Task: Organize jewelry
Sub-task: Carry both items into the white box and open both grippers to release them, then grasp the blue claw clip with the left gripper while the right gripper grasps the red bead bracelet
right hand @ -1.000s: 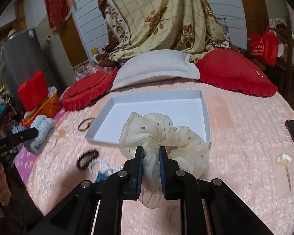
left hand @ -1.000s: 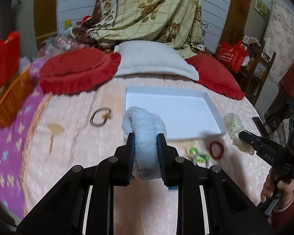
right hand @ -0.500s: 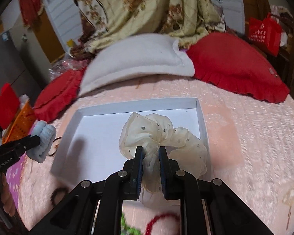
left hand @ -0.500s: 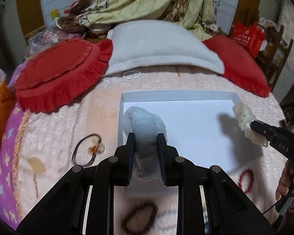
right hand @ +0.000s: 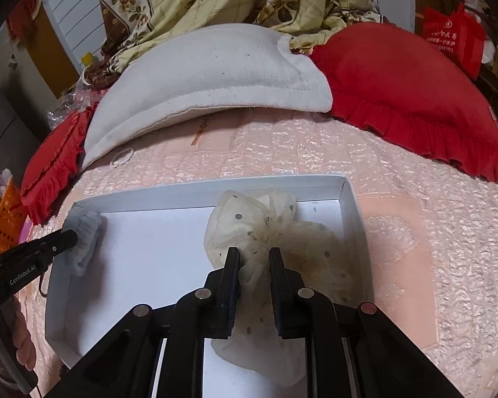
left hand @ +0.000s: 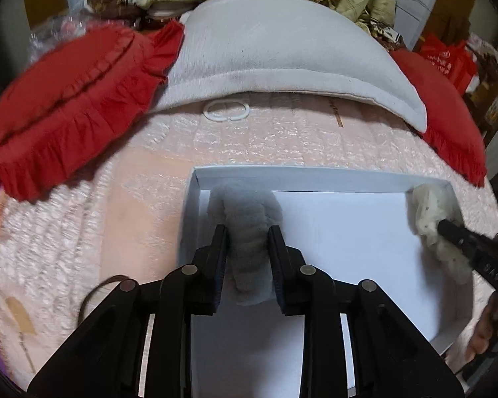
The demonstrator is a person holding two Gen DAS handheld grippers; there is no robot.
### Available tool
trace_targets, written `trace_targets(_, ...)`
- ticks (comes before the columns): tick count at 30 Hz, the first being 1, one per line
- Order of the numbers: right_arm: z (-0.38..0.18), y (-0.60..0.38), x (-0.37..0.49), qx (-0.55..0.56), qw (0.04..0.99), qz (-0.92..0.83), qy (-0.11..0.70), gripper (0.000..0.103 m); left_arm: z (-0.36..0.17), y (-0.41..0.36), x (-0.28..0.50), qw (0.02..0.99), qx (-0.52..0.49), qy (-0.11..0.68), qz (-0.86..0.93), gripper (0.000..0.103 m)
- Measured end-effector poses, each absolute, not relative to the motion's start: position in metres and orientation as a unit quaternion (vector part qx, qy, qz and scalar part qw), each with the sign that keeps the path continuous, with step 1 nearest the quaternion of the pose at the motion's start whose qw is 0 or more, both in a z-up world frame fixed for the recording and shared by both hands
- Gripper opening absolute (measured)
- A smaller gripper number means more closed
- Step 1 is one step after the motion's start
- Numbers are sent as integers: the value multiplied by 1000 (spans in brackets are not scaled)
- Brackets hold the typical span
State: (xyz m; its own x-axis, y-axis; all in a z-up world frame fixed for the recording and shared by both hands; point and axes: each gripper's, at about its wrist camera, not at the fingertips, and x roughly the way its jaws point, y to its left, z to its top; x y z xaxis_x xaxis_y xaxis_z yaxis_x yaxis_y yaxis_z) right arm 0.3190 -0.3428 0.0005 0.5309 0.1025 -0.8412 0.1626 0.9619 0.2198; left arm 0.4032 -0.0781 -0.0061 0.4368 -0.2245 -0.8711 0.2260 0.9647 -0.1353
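Left wrist view: left gripper narrow, jaws just been opening a bit, w/ the pale blue fluffy scrunchie between them; pads look to touch its sides, hard to tell if they press. Scrunchie sits in the far-left corner of the white box, which lies on the pink quilted bed. At right, the right gripper comes in w/ the cream dotted scrunchie at the box's far-right corner; writing on that gripper's finger too blurred to read. Vs a sec ago: box was far ahead, both scrunchies carried above the bed short of it; now both are inside the box and the bracelets near the box's near edge are out of frame. A brown hair tie peeks out at near left, and a white ring lies far, by the grey pillow.

Right wrist view: right gripper narrow, clamped on the cream dotted scrunchie, fabric bunched between the pads; it lies in the right half of the white box, near the far wall. Left gripper at left w/ the blue scrunchie by the box's far-left corner, marked "GenRobot.AI". Red bag far right has white print, not legible. Vs earlier: the scrunchie hung above the box, now down in it.
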Motion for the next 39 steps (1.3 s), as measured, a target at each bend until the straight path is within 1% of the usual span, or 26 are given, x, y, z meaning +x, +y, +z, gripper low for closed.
trace_targets(1, -1, -344, 320, 144, 864, -16, 482, 15, -7, -77, 403, 846, -7, 515, -137, 35)
trace_targets(3, -4, -346, 319, 158, 864, -16, 478, 18, -6, -72, 403, 845, -25, 513, -148, 42)
trace_targets(4, -5, -347, 318, 166, 864, -17, 475, 25, -5, -69, 402, 845, -34, 510, -156, 45)
trace_targets(5, -5, -349, 317, 175, 866, -14, 468, 30, -4, -67, 401, 845, -41, 508, -162, 46)
trace_targets(7, -3, -351, 315, 178, 869, -15, 461, 37, 2, -61, 398, 845, -59, 502, -175, 48)
trace_targets(8, -1, -351, 315, 178, 870, -17, 459, 39, 6, -58, 396, 844, -68, 500, -181, 48)
trace_targets(11, 5, -355, 311, 186, 872, -17, 452, 39, 22, -51, 386, 847, -84, 488, -194, 50)
trace_targets(13, 10, -356, 308, 189, 873, -16, 448, 40, 34, -48, 380, 851, -86, 478, -198, 55)
trace_targets(19, 30, -358, 289, 183, 881, -23, 436, 40, 64, -38, 349, 861, -90, 459, -200, 56)
trace_targets(25, 48, -358, 239, 187, 885, -14, 427, 40, 84, -31, 292, 879, -47, 433, -196, 56)
trace_targets(28, 50, -355, 205, 187, 885, 0, 427, 40, 82, -26, 261, 881, -33, 431, -192, 56)
trace_targets(32, 41, -351, 162, 194, 880, 15, 433, 40, 67, -21, 227, 873, -37, 446, -193, 56)
trace_targets(39, 3, -344, 115, 200, 865, 22, 459, 40, 26, -27, 173, 842, -65, 491, -211, 56)
